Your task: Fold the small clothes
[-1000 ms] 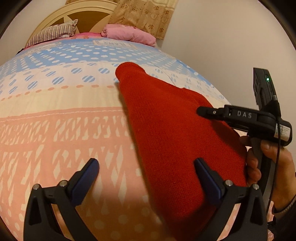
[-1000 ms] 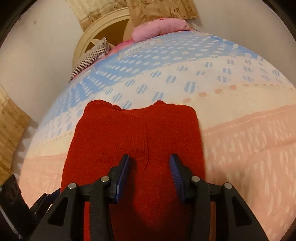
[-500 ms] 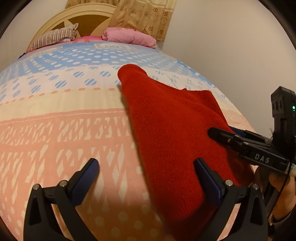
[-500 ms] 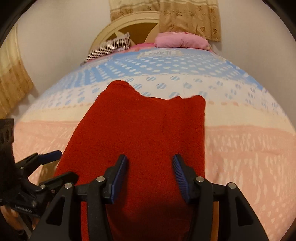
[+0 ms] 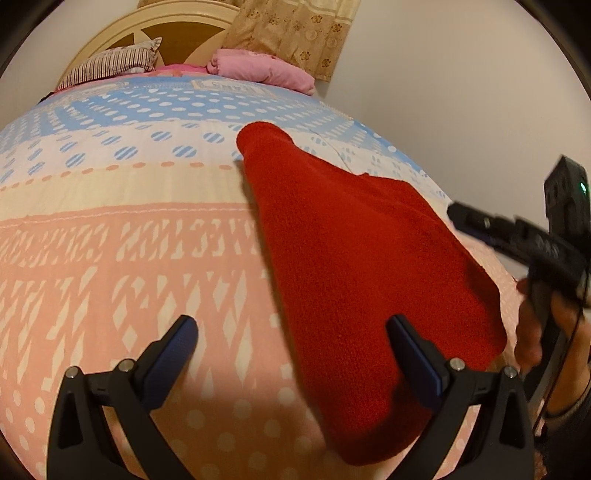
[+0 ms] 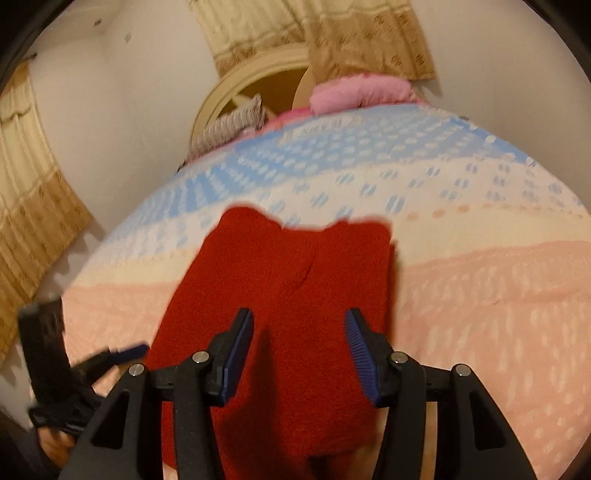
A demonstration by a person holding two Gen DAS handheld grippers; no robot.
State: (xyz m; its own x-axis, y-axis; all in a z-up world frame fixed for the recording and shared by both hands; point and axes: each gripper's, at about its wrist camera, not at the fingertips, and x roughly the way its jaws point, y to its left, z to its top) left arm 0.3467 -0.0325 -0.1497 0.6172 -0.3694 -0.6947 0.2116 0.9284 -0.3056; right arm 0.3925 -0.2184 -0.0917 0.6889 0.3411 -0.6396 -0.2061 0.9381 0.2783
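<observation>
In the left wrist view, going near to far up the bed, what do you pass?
Left gripper → red garment → blue dotted band of the bedspread → striped pillow and pink pillow → headboard.

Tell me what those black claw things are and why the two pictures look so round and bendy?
Each claw is a grabbing tool that a person holds, one in each hand. A small wide-eyed camera sits on each tool and looks along its two fingers, which bends the picture.

One picture comes from the left tool. Its fingers are spread wide and hold nothing. At its right edge you see the person's hand holding the other tool.

The other picture comes from the right tool. It is open too, just above the cloth, gripping nothing.

Both look at a bed with a pink, cream and blue cover. A red knitted garment lies flat on it, waiting to be folded. Pillows sit at the far end.
</observation>
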